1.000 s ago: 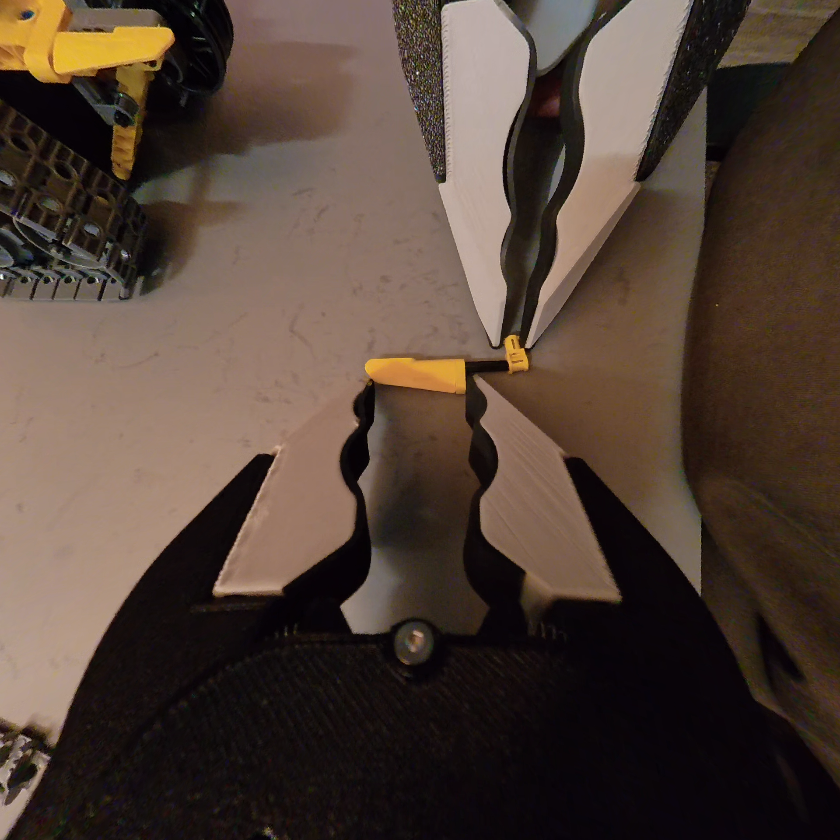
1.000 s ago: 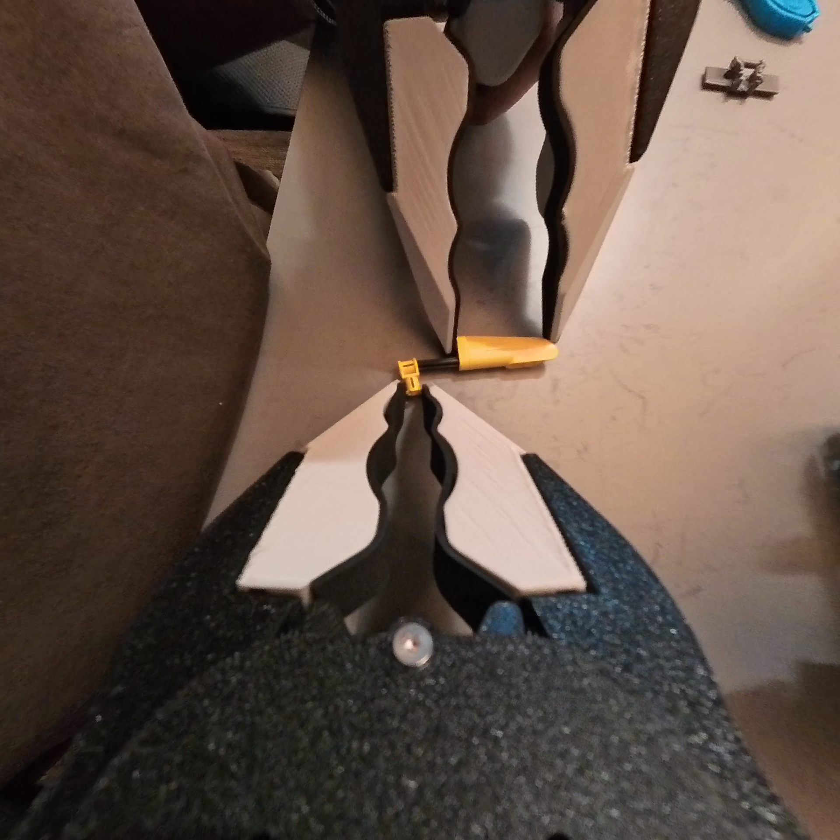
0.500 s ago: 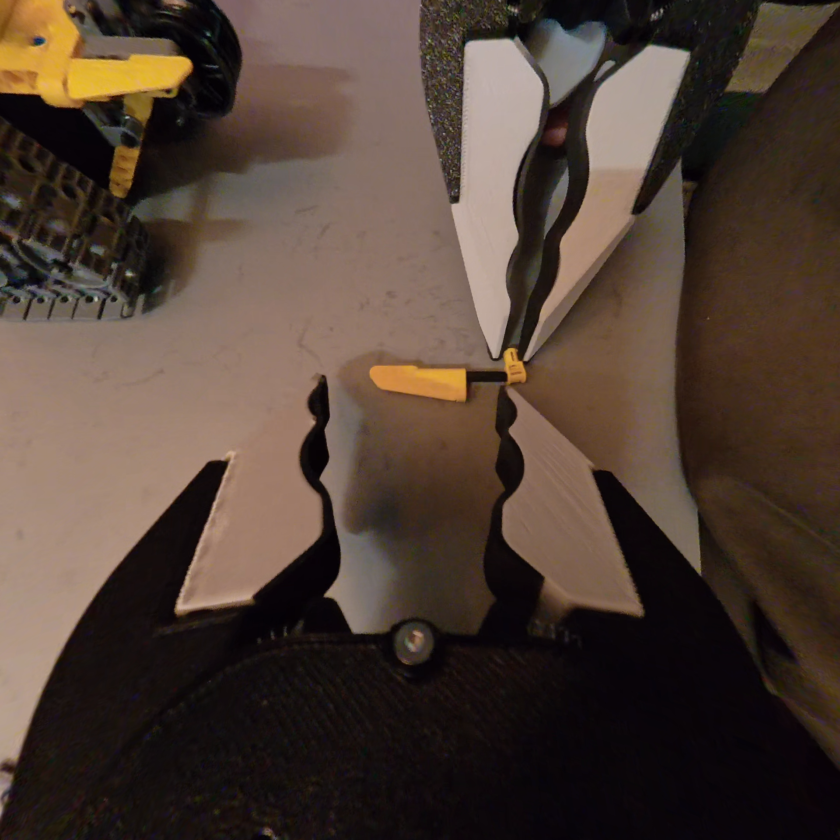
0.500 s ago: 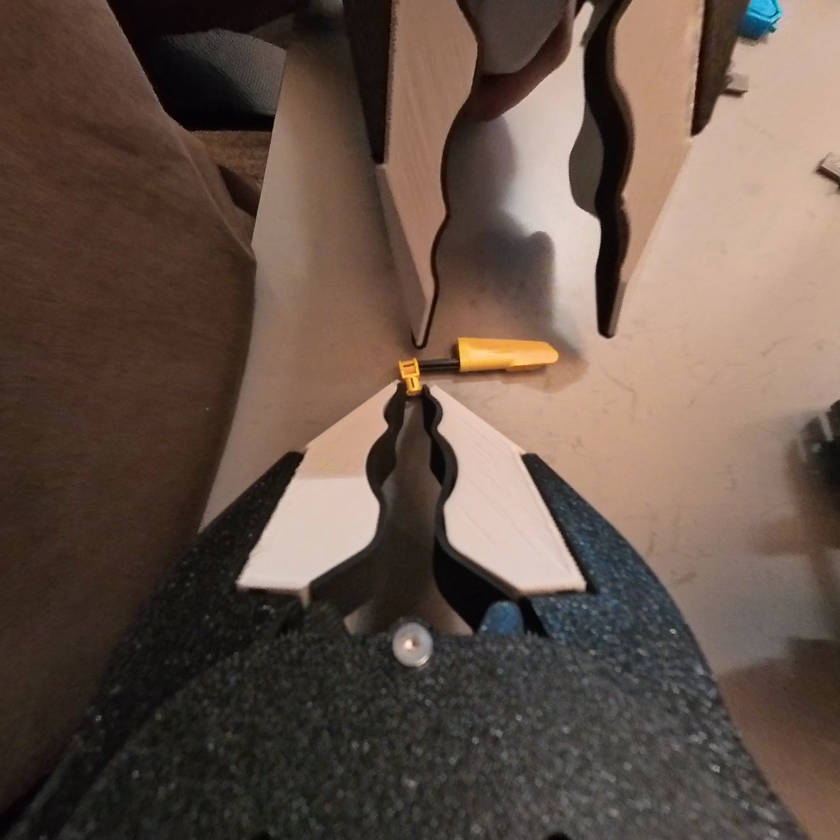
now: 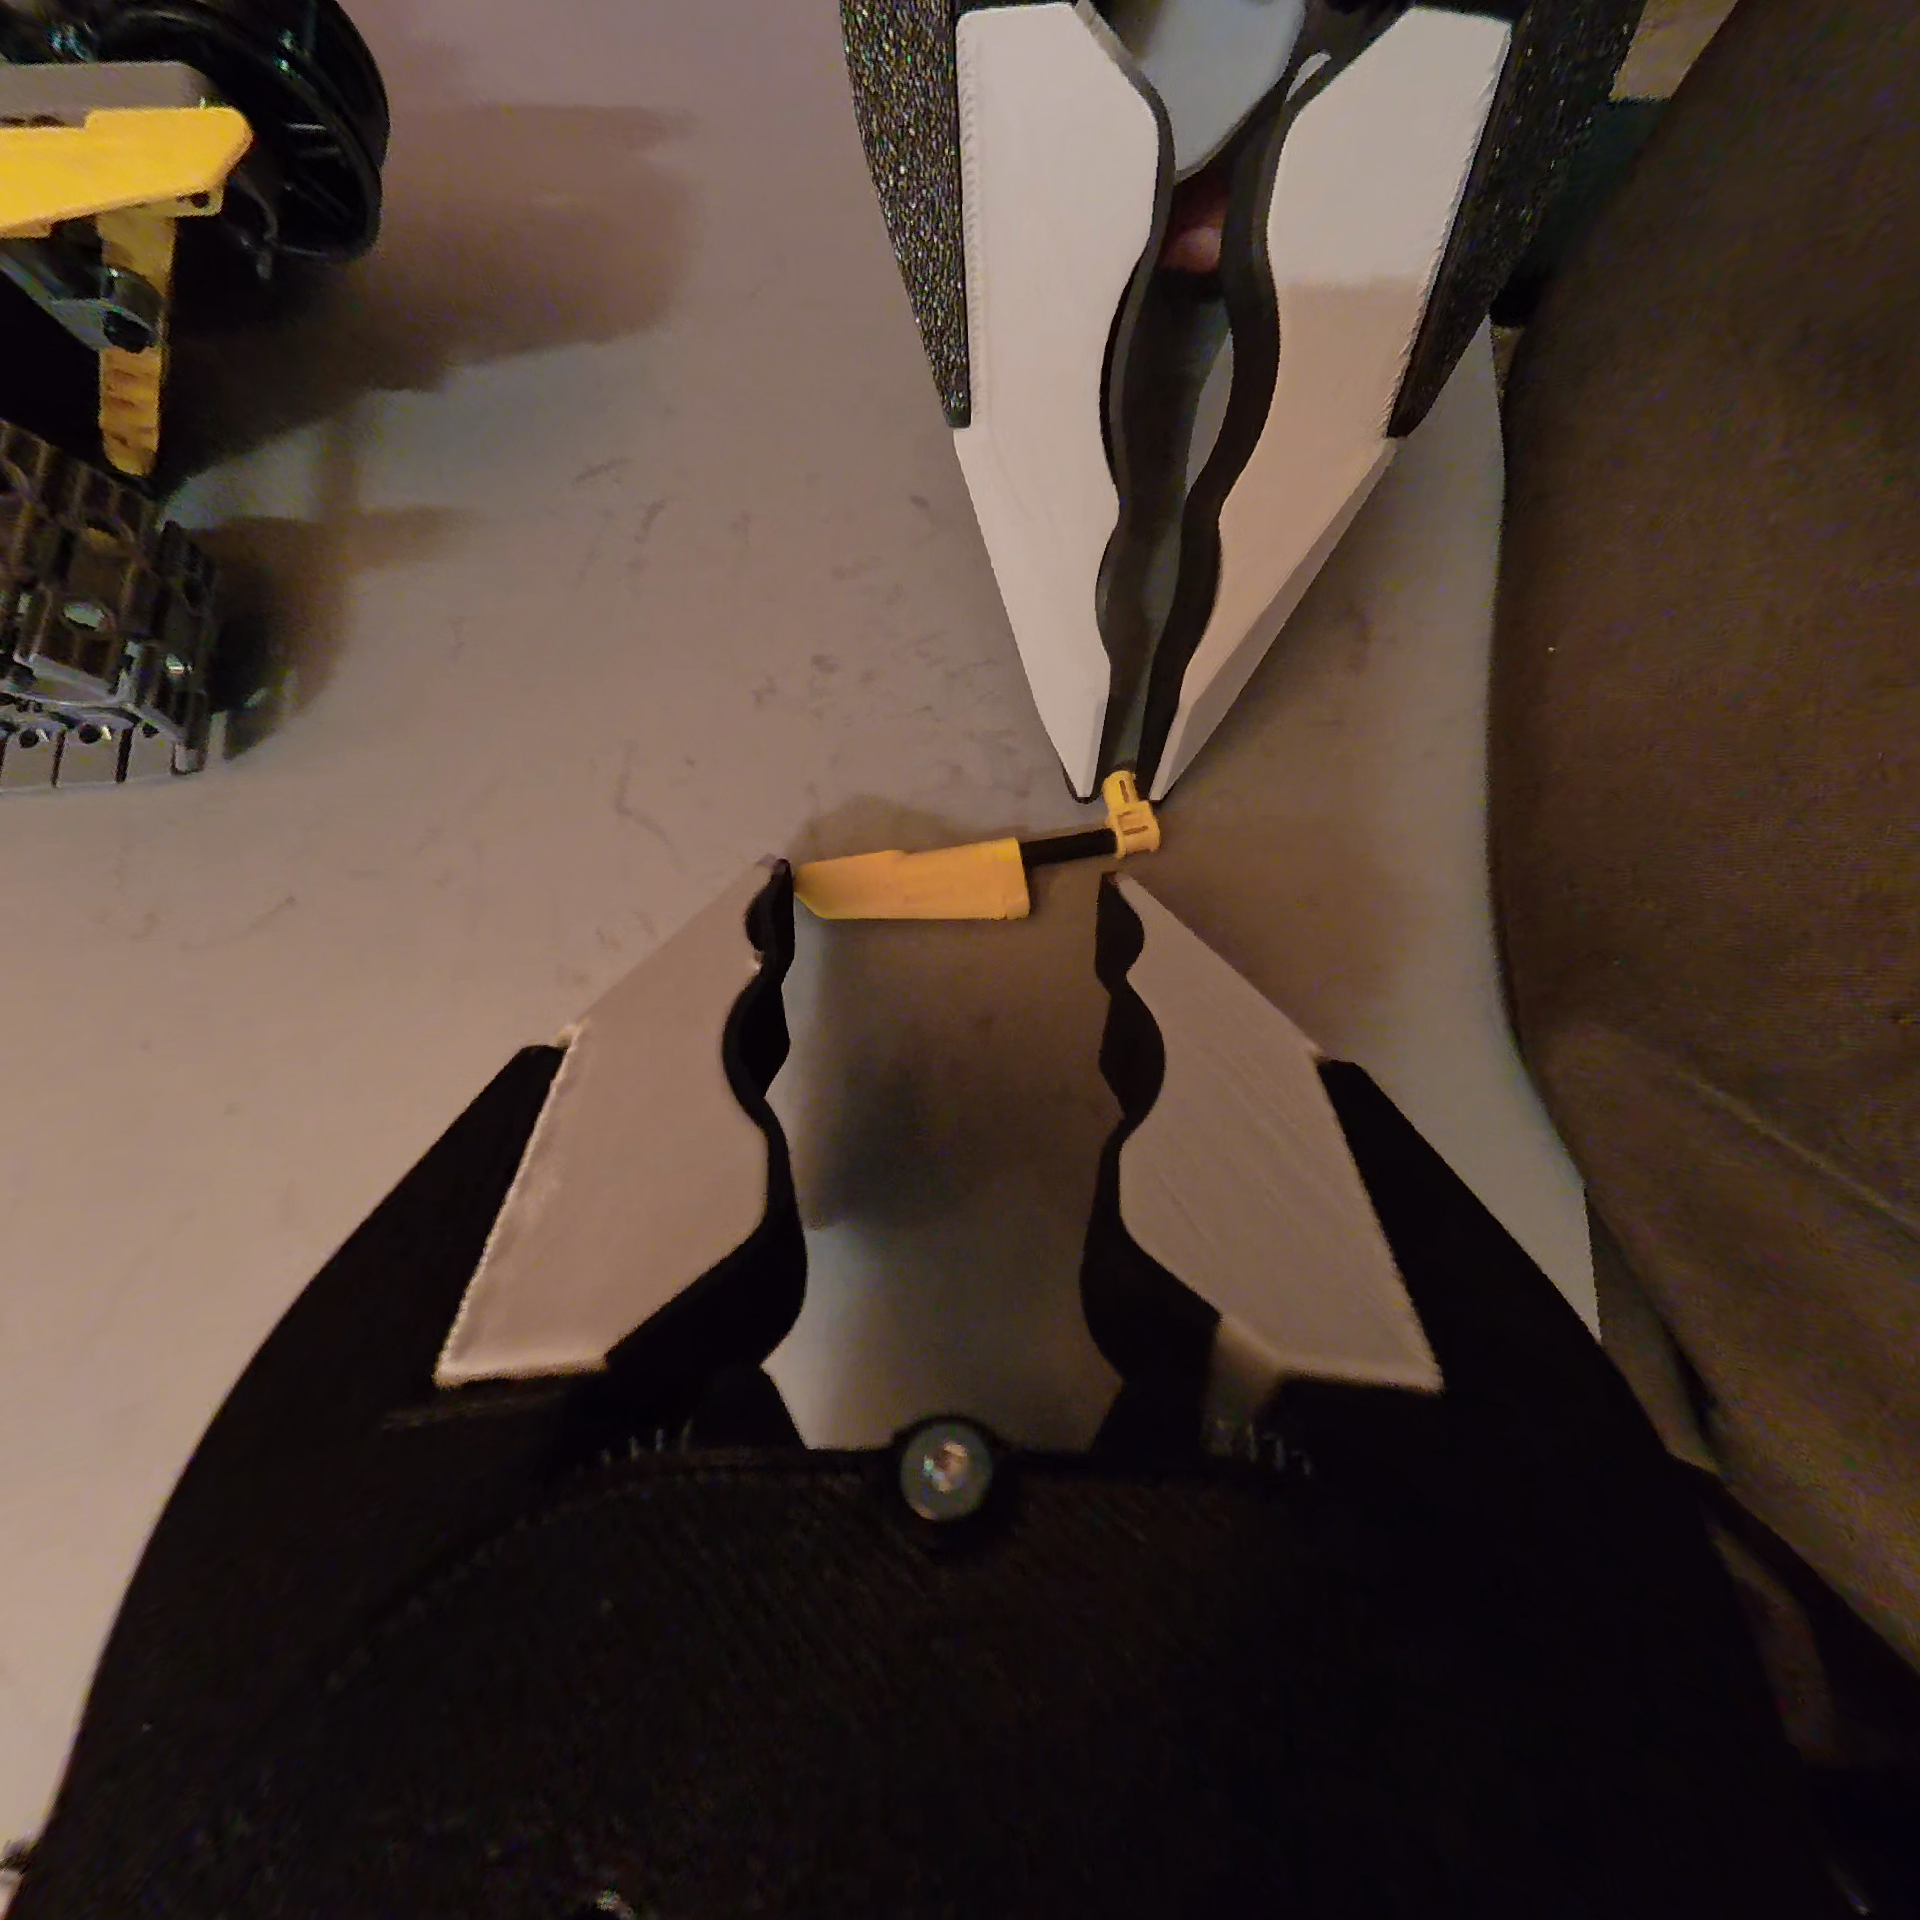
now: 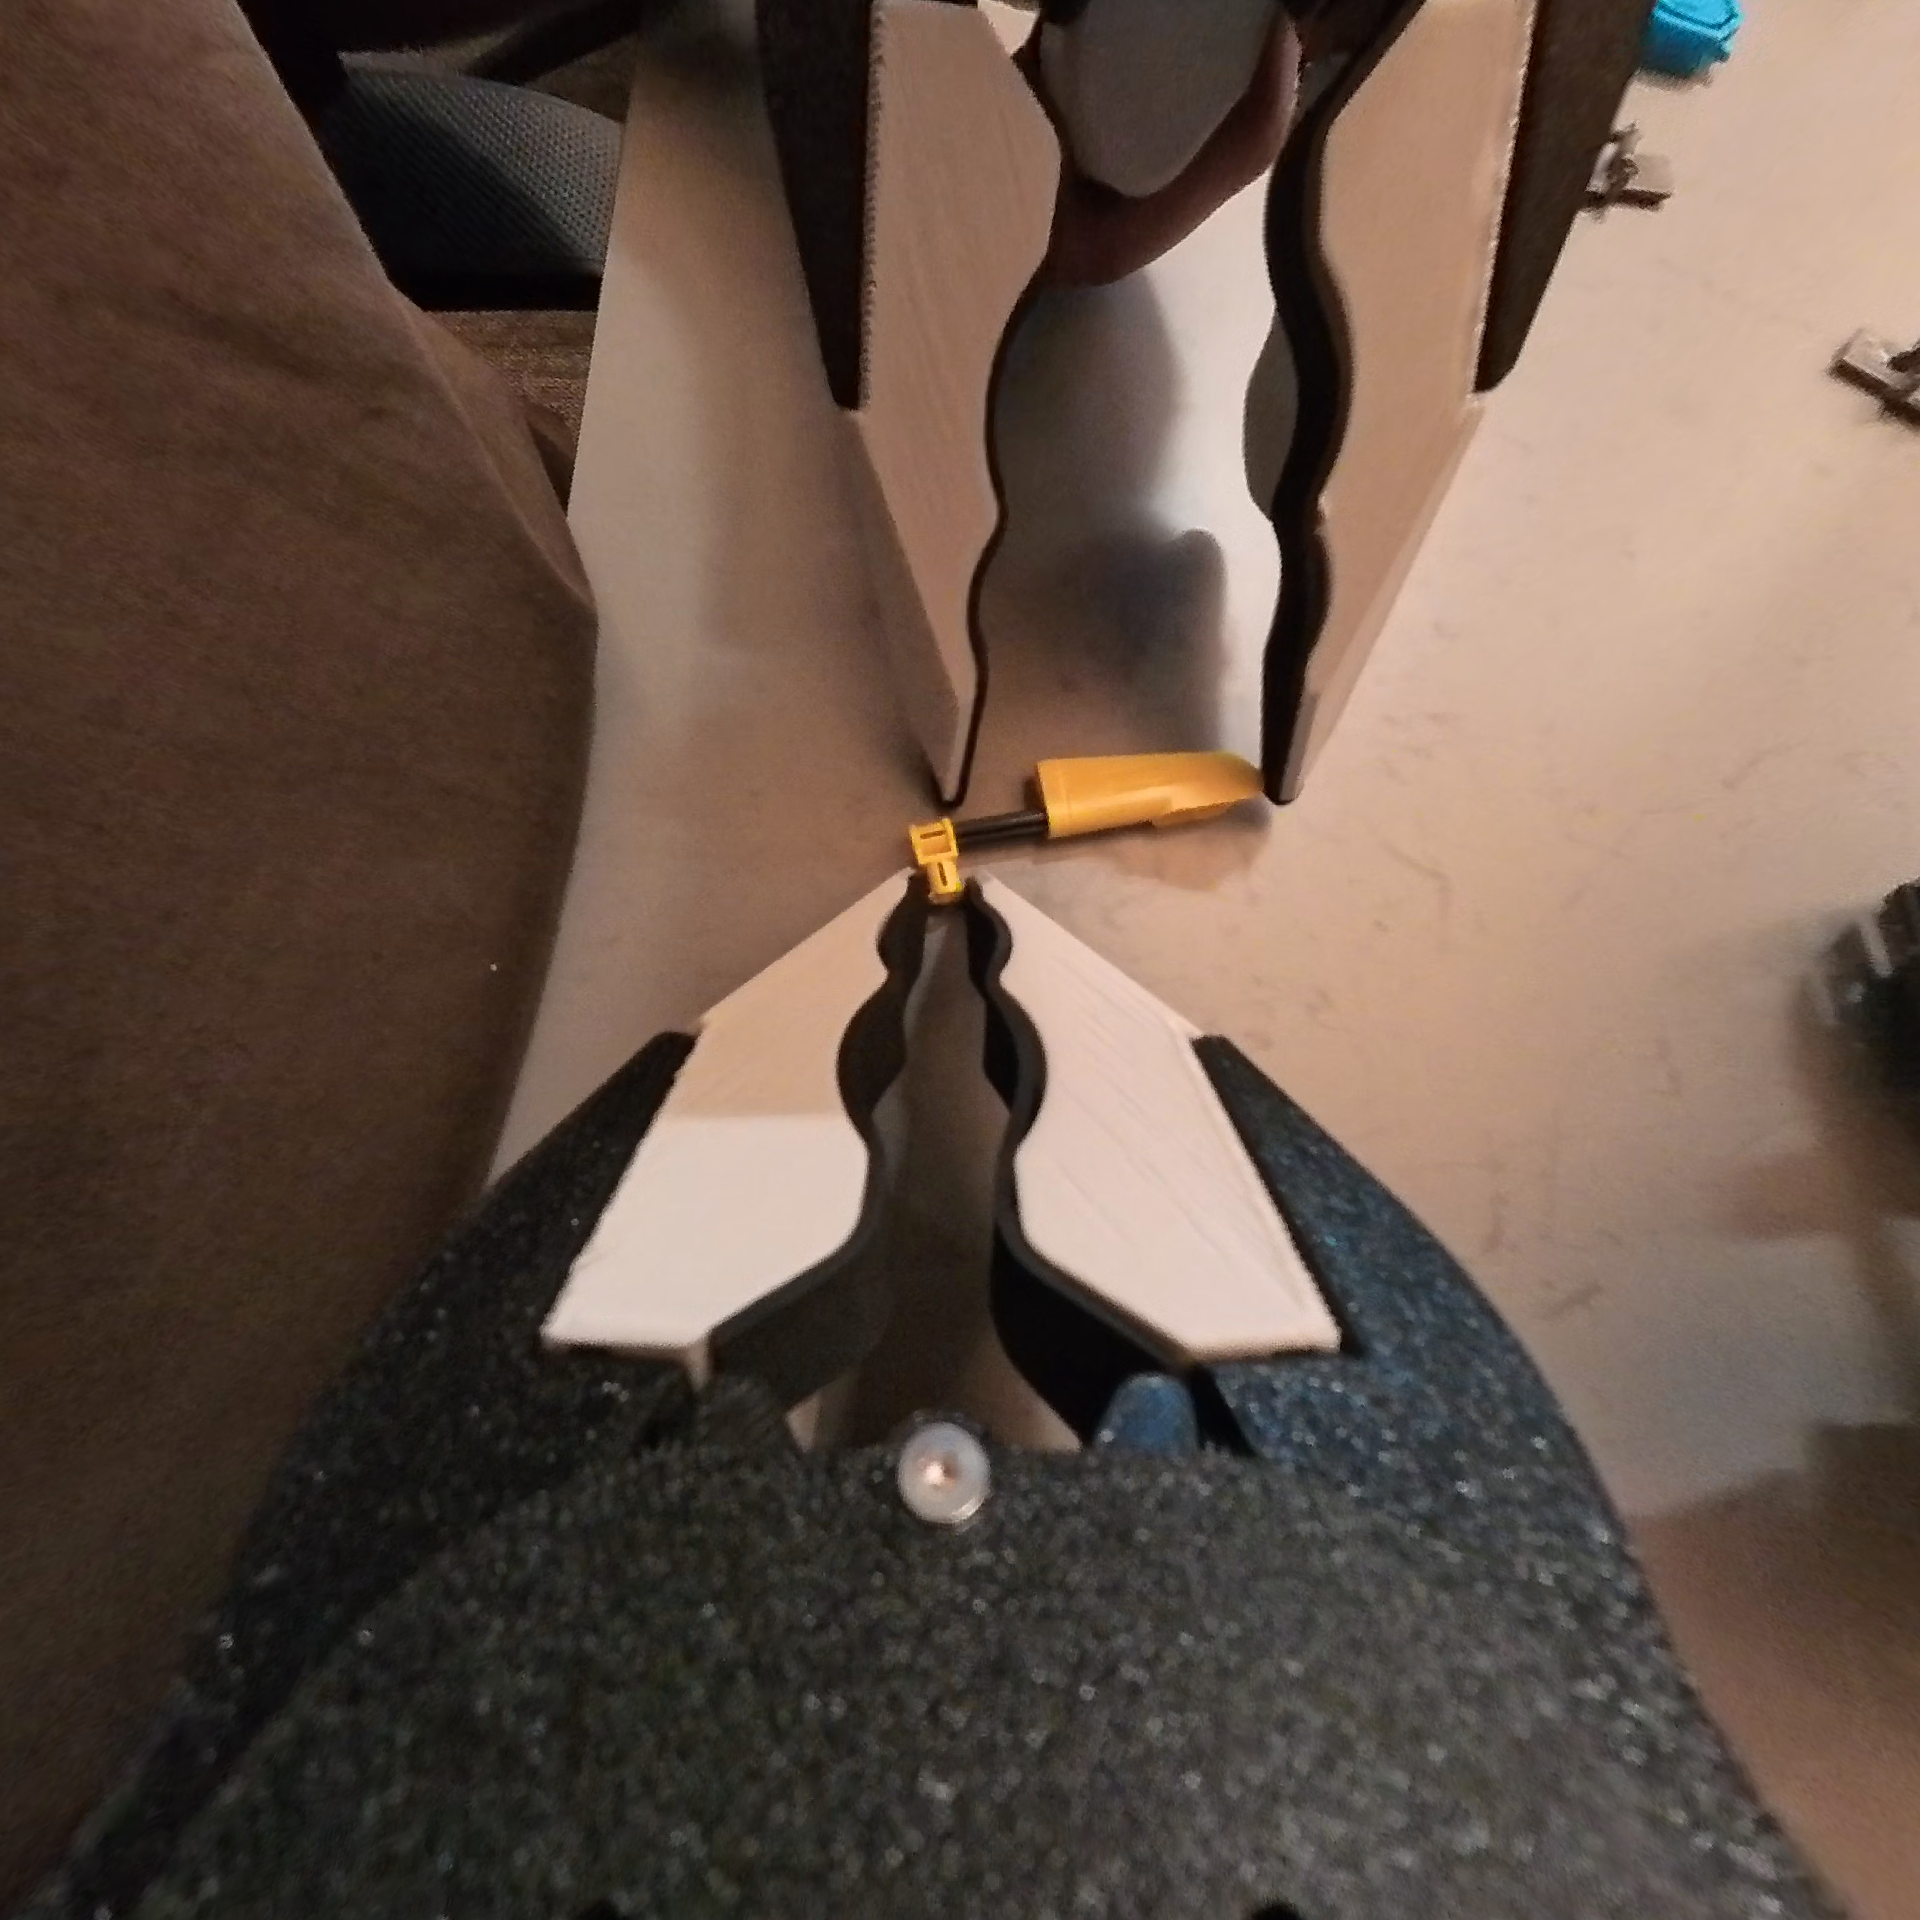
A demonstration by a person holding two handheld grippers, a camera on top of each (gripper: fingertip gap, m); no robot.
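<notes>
A small yellow wedge-shaped toy part [image 5: 914, 885] on a thin black axle [image 5: 1062, 844] hangs just above the grey table [image 5: 520, 727]. The axle ends in a tiny yellow connector [image 5: 1130, 821]. My right gripper [image 6: 940, 894] is shut on that connector [image 6: 935, 854] and holds the assembly. It comes in from the top in the left wrist view [image 5: 1120, 795]. My left gripper [image 5: 943, 888] is open, its jaws on either side of the wedge [image 6: 1132, 800]. One tip touches the wedge's pointed end; the other stands apart from it.
A toy vehicle [image 5: 114, 208] with yellow parts, a black wheel and grey tracks stands at the far left. Brown fabric [image 5: 1714, 831] lies along the table's edge [image 6: 260, 831]. A blue piece [image 6: 1694, 31] and small grey parts [image 6: 1883, 374] lie at the far right. Less than 4 cm separates the two grippers' tips. My left gripper's tips are some 25 cm from the blue piece [image 6: 1694, 31].
My left gripper let go of the yellow wedge, opened wide, then narrowed again around it. The right gripper kept hold of the connector, and the wedge tilted slightly.
</notes>
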